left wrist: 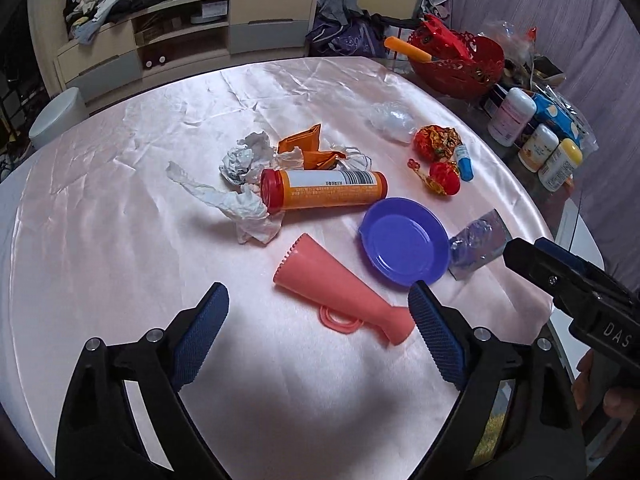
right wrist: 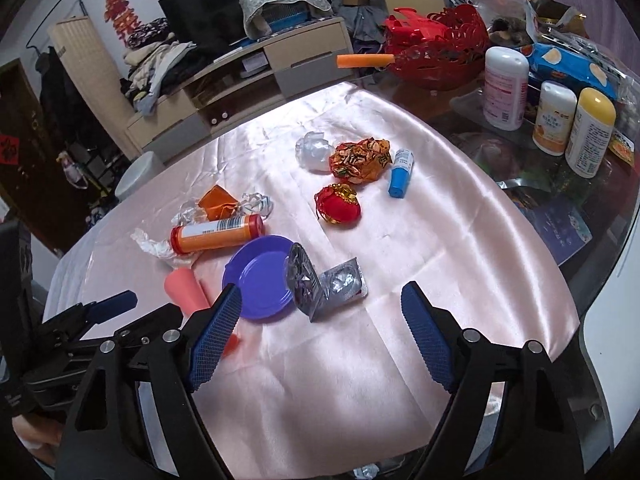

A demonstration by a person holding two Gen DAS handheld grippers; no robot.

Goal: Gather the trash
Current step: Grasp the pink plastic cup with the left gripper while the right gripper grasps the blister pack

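Both grippers, left gripper (left wrist: 318, 306) and right gripper (right wrist: 322, 308), hover empty, jaws apart.

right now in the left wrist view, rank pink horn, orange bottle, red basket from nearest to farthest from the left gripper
1. pink horn, just ahead, toward the right finger
2. orange bottle, mid-table, lying down
3. red basket, far right edge

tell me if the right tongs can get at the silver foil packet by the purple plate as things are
Probably yes. The right tongs are open and empty, and the silver foil packet lies just ahead of them on the pink cloth, with nothing on top. Its left edge leans against the purple plate.
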